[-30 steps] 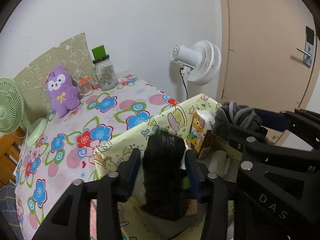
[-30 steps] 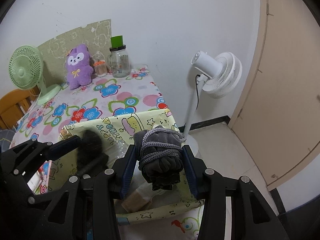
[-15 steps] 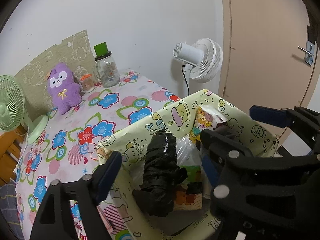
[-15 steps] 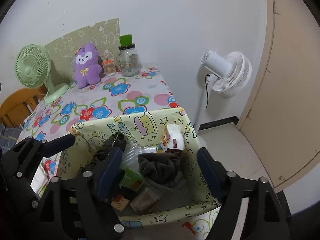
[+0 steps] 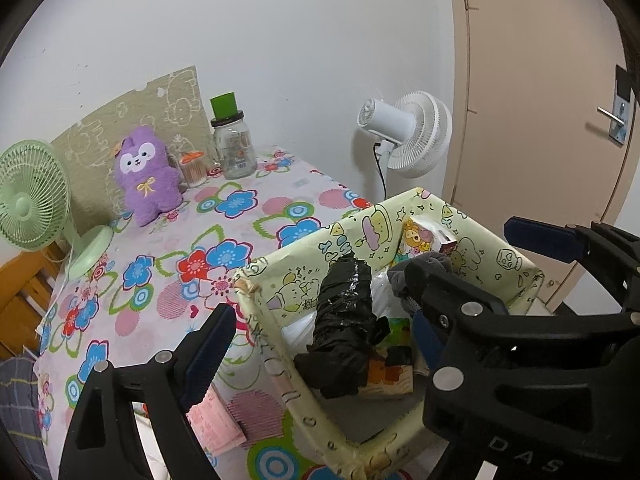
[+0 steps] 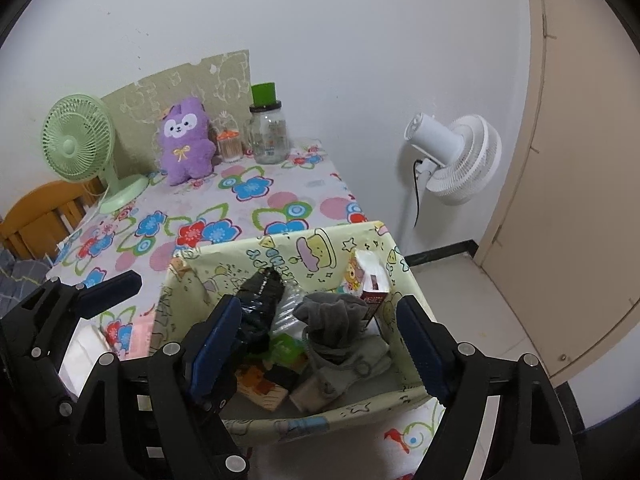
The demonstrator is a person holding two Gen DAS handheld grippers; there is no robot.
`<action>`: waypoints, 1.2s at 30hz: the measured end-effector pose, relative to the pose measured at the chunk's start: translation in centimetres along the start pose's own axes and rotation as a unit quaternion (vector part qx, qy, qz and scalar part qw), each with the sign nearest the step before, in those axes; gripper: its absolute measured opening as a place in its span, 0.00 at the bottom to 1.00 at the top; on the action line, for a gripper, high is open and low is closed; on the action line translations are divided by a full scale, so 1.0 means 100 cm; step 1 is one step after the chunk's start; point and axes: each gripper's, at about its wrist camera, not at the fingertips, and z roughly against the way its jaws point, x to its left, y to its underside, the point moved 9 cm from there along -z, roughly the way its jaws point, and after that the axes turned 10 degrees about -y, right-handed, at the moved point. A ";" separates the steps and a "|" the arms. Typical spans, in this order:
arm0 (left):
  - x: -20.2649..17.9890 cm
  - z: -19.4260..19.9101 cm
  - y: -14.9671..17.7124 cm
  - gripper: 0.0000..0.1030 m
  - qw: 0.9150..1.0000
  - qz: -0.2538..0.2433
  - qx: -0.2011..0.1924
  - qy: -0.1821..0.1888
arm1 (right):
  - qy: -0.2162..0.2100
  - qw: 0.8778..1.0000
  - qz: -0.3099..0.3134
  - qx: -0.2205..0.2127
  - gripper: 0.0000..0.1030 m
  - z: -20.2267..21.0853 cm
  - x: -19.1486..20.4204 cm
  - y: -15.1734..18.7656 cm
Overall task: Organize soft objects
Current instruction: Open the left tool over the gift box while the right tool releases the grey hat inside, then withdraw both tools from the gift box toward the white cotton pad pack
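The right gripper's arm (image 5: 500,344) hides the basket's (image 5: 280,376) right half.

- I'm reading raised letters "DAS" on the black body of the right gripper (image 5: 524,458), at the bottom right of the left wrist view.
- I'm making out big outlined cartoon letters printed on the inner wall of the yellow storage box (image 6: 280,258), but they're sitting upside down and I can't spell them.
- The glass jar (image 5: 235,152) is showing a small label, too tiny to read.
- The carton (image 6: 370,276) in the box is carrying print, unreadable.
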 end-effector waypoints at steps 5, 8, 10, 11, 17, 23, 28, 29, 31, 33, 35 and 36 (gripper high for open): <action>0.005 0.011 0.002 0.89 1.000 0.002 -0.009 0.000 | 0.006 1.000 0.005 -0.012 0.80 0.011 0.011 -0.002; 0.010 0.017 0.004 0.89 1.000 0.003 -0.011 -0.002 | 0.006 1.000 0.006 -0.016 0.80 0.016 0.016 -0.001; 0.012 0.021 0.005 0.89 1.000 0.002 -0.013 -0.005 | 0.005 1.000 0.007 -0.017 0.80 0.019 0.020 -0.001; 0.014 0.024 0.006 0.89 1.000 0.002 -0.015 -0.006 | 0.004 1.000 0.007 -0.018 0.80 0.021 0.022 0.000; 0.023 0.037 0.009 0.90 1.000 0.006 -0.024 -0.013 | -0.003 1.000 0.006 -0.028 0.80 0.031 0.035 0.000; 0.034 0.049 0.014 0.91 0.999 0.015 -0.030 -0.019 | -0.006 0.999 0.018 -0.040 0.80 0.042 0.050 0.001; 0.044 0.057 0.019 0.91 0.999 0.021 -0.031 -0.028 | -0.006 0.998 0.031 -0.048 0.80 0.051 0.061 0.001; 0.046 0.059 0.020 0.91 0.999 0.022 -0.031 -0.029 | -0.007 0.998 0.033 -0.048 0.80 0.052 0.064 0.001; 0.051 0.062 0.023 0.91 0.999 0.026 -0.033 -0.032 | -0.008 0.998 0.036 -0.050 0.81 0.054 0.069 0.002; 0.055 0.065 0.026 0.91 0.998 0.029 -0.034 -0.035 | -0.010 0.998 0.038 -0.051 0.81 0.055 0.074 0.002; 0.059 0.067 0.029 0.91 0.998 0.032 -0.034 -0.037 | -0.014 0.998 0.042 -0.053 0.81 0.057 0.079 0.004; 0.061 0.068 0.030 0.91 0.998 0.033 -0.034 -0.038 | -0.016 0.997 0.043 -0.054 0.82 0.058 0.082 0.004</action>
